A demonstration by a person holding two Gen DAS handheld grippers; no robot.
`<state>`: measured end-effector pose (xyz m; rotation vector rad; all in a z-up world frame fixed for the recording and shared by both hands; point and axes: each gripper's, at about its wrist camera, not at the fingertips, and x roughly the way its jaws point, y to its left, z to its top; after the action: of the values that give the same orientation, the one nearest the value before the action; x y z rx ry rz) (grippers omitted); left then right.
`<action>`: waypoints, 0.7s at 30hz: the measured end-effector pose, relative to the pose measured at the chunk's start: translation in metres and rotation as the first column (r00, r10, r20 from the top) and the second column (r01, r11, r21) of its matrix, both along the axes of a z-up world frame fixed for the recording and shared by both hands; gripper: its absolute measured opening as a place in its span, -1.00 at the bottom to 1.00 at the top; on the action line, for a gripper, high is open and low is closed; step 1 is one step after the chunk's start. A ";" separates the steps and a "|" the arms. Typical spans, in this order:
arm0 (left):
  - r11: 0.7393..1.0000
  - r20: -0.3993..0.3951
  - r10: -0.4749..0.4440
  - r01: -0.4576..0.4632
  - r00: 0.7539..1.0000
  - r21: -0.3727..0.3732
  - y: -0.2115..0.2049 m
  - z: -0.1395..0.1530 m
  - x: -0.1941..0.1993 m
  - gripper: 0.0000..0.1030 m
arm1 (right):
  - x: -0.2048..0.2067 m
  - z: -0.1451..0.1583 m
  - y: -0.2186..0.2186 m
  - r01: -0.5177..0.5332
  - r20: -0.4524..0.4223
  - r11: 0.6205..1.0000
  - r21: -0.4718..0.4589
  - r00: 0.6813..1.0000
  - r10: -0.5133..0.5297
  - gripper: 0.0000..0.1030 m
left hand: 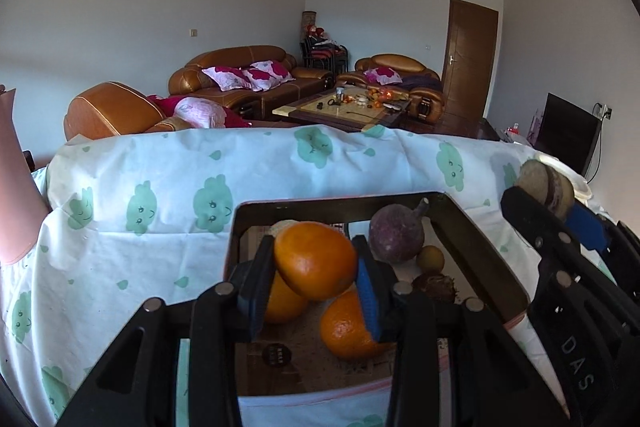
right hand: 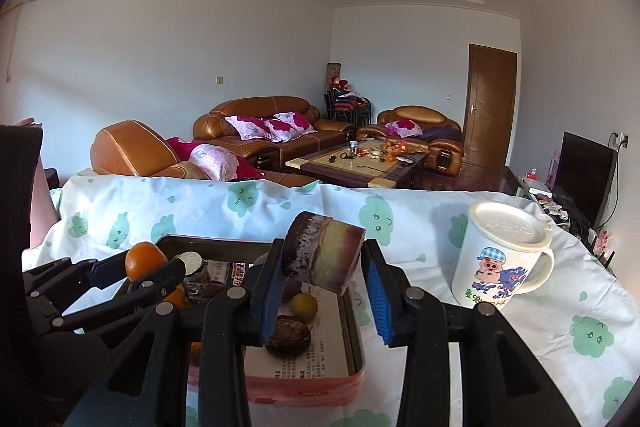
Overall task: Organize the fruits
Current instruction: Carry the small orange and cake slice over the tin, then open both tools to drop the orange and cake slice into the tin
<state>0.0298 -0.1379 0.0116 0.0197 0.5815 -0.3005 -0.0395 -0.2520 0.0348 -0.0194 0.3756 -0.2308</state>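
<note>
A rectangular tin tray (left hand: 486, 247) lined with newspaper sits on the cloth-covered table. My left gripper (left hand: 316, 269) is shut on an orange (left hand: 316, 259) and holds it above the tray, over two more oranges (left hand: 344, 331). A purple round fruit (left hand: 396, 235), a small yellow fruit (left hand: 431, 259) and a dark shrivelled fruit (left hand: 434, 287) lie in the tray. My right gripper (right hand: 322, 267) is shut on a brown and yellow cut chunk of fruit (right hand: 324, 253), held above the tray's right part (right hand: 356, 343); it also shows in the left wrist view (left hand: 546, 187).
A lidded white mug (right hand: 500, 259) with a cartoon pig stands on the table right of the tray. The table carries a white cloth with green clouds (left hand: 160, 211). Behind are sofas, a coffee table and a television.
</note>
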 end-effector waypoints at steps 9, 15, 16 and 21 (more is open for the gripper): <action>1.000 -0.115 0.011 -0.013 0.993 -0.012 -0.002 -0.016 0.023 -0.22 | 0.050 -0.013 -0.015 -0.056 -0.103 0.990 0.127 0.992 0.069 -0.21; 1.000 -0.100 -0.011 0.012 0.995 0.014 -0.011 -0.018 0.018 0.31 | 0.069 -0.026 -0.011 -0.256 -0.140 0.915 0.313 0.940 0.311 -0.20; 0.999 -0.091 0.002 0.001 0.996 0.037 -0.013 -0.018 0.016 0.38 | 0.070 -0.028 -0.008 -0.278 -0.146 0.900 0.335 0.928 0.341 -0.17; 0.999 -0.032 0.035 -0.034 0.999 0.030 -0.011 -0.015 0.008 1.00 | 0.061 -0.026 -0.009 -0.306 -0.099 0.871 0.384 0.924 0.368 0.33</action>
<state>0.0375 -0.1492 -0.0035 0.0333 0.6184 -0.2585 0.0217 -0.2611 0.0088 0.2604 0.5730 0.1945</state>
